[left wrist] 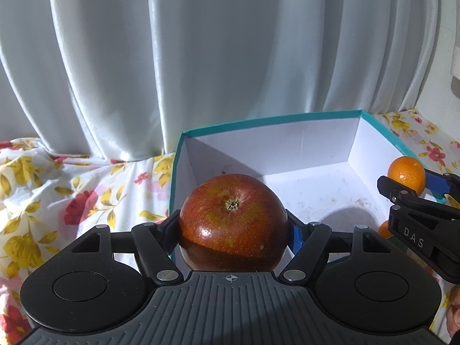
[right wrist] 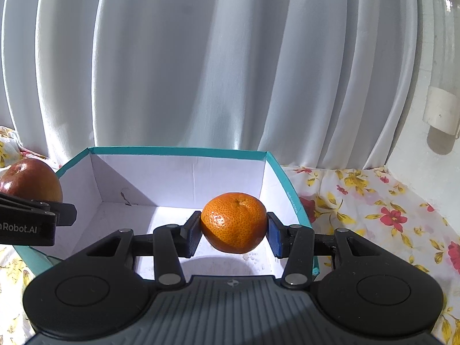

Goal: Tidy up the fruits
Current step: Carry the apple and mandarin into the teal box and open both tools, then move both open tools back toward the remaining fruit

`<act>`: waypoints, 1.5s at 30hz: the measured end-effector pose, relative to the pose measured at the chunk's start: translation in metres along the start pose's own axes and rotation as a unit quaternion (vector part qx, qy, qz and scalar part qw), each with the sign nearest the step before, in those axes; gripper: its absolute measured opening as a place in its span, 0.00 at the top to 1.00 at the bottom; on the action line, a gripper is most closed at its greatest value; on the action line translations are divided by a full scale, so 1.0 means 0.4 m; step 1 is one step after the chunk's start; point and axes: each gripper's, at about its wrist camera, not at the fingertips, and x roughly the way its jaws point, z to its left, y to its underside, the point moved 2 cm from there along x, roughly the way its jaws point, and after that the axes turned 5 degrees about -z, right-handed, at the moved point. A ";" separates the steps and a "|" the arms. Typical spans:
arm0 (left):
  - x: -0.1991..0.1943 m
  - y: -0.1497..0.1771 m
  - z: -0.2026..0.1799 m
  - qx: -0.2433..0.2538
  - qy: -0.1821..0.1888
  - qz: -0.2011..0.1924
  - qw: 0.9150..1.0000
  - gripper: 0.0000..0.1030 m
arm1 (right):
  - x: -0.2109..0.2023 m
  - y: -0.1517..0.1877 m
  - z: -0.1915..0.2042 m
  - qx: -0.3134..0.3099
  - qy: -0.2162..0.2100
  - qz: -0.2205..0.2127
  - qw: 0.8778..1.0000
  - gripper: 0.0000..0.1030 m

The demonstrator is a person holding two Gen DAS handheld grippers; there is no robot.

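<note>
My left gripper (left wrist: 233, 230) is shut on a dark red apple (left wrist: 233, 221) and holds it over the near left corner of a teal box with a white inside (left wrist: 330, 198). My right gripper (right wrist: 233, 233) is shut on an orange mandarin (right wrist: 234, 222) and holds it above the box floor (right wrist: 120, 224) near its right wall. In the left wrist view the right gripper (left wrist: 408, 187) and its mandarin (left wrist: 406, 174) show at the right edge. In the right wrist view the apple (right wrist: 31, 179) and the left gripper's finger (right wrist: 61, 214) show at the left edge.
The box stands on a floral cloth (left wrist: 57, 201) with red and yellow flowers. White curtains (left wrist: 201, 57) hang close behind the box. Another orange fruit (left wrist: 383, 229) peeks out below the right gripper. A white wall fitting (right wrist: 441, 113) is at the far right.
</note>
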 end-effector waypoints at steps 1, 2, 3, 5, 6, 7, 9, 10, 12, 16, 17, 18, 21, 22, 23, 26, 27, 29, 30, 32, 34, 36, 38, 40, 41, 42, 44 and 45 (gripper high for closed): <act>0.002 0.002 -0.001 0.000 0.001 0.001 1.000 0.26 | 0.003 0.001 0.000 0.000 0.000 0.001 1.000 0.55; 0.004 0.003 -0.002 0.001 0.001 0.002 1.000 0.26 | 0.005 0.003 -0.001 0.000 0.001 0.002 1.000 0.55; 0.007 0.004 -0.002 0.001 0.001 0.004 1.000 0.26 | 0.007 0.004 -0.001 -0.001 0.002 0.003 1.000 0.55; 0.010 0.006 -0.004 0.002 0.001 0.004 1.000 0.26 | 0.012 0.006 -0.005 0.000 0.002 0.003 1.000 0.55; 0.012 0.006 -0.005 0.002 0.002 0.005 1.000 0.26 | 0.013 0.008 -0.005 -0.001 0.002 0.004 1.000 0.55; 0.015 0.006 -0.005 0.002 0.003 0.005 1.000 0.26 | 0.016 0.008 -0.006 -0.001 0.003 0.006 1.000 0.55; 0.022 0.007 -0.005 0.000 0.005 0.009 1.000 0.26 | 0.020 0.011 -0.008 -0.002 0.004 0.008 1.000 0.55; 0.026 0.008 -0.004 -0.003 0.006 0.009 1.000 0.26 | 0.022 0.012 -0.009 -0.002 0.005 0.009 1.000 0.55; 0.020 0.005 -0.001 -0.004 0.011 -0.005 1.000 0.25 | 0.025 0.016 -0.012 -0.002 0.007 0.011 1.000 0.54; 0.001 -0.005 0.007 -0.006 0.007 -0.024 1.000 0.17 | 0.017 0.015 -0.018 -0.001 0.016 -0.001 1.000 0.53; -0.009 -0.007 0.014 -0.011 0.008 -0.031 0.999 0.17 | 0.012 0.013 -0.020 0.000 0.019 -0.004 1.000 0.53; -0.022 -0.008 0.023 -0.018 0.008 -0.040 0.999 0.17 | 0.001 0.009 -0.022 0.003 0.024 -0.012 1.000 0.53; -0.072 -0.005 0.057 -0.032 -0.002 -0.071 0.997 0.17 | -0.043 -0.004 -0.031 0.008 0.029 -0.037 0.999 0.46; -0.089 -0.001 0.066 -0.035 -0.007 -0.080 0.996 0.16 | -0.062 -0.007 -0.033 0.010 0.030 -0.047 0.998 0.39; -0.108 0.006 0.076 -0.037 -0.013 -0.087 0.995 0.16 | -0.082 -0.008 -0.034 0.011 0.029 -0.056 0.998 0.35; -0.153 0.040 0.102 -0.051 -0.018 -0.097 0.994 0.13 | -0.150 -0.001 -0.023 0.000 0.028 -0.088 0.996 0.21; -0.163 0.055 0.108 -0.053 -0.015 -0.096 0.994 0.13 | -0.172 0.004 -0.017 -0.004 0.029 -0.096 0.995 0.15; -0.177 0.085 0.115 -0.053 -0.014 -0.084 0.995 0.13 | -0.218 0.021 -0.005 -0.006 0.031 -0.113 0.993 0.11; -0.180 0.099 0.116 -0.052 -0.013 -0.079 0.995 0.13 | -0.238 0.032 -0.001 -0.002 0.033 -0.116 0.993 0.06; -0.190 0.136 0.118 -0.045 -0.010 -0.071 0.996 0.13 | -0.265 0.057 0.007 0.006 0.030 -0.113 0.993 0.03; -0.200 0.174 0.116 -0.035 -0.005 -0.071 0.997 0.13 | -0.277 0.085 0.016 0.004 0.024 -0.088 0.996 0.03; -0.209 0.211 0.114 -0.028 -0.006 -0.069 0.997 0.13 | -0.285 0.114 0.022 0.008 0.018 -0.064 0.998 0.03; -0.218 0.246 0.110 -0.026 -0.002 -0.063 0.998 0.13 | -0.299 0.138 0.027 0.015 0.012 -0.050 0.999 0.03; -0.223 0.272 0.106 -0.025 0.010 -0.052 0.998 0.13 | -0.308 0.157 0.033 0.015 0.006 -0.040 0.999 0.03; -0.226 0.283 0.103 -0.025 0.012 -0.047 0.999 0.13 | -0.311 0.167 0.041 0.012 0.002 -0.035 0.999 0.03; -0.228 0.293 0.101 -0.023 0.012 -0.042 0.999 0.13 | -0.312 0.178 0.049 0.006 0.002 -0.025 1.000 0.03; -0.234 0.311 0.097 -0.019 0.008 -0.037 0.999 0.13 | -0.312 0.196 0.066 0.002 -0.009 -0.010 1.000 0.04; -0.236 0.317 0.097 -0.018 0.008 -0.035 0.999 0.13 | -0.313 0.203 0.072 0.004 -0.019 -0.003 1.000 0.05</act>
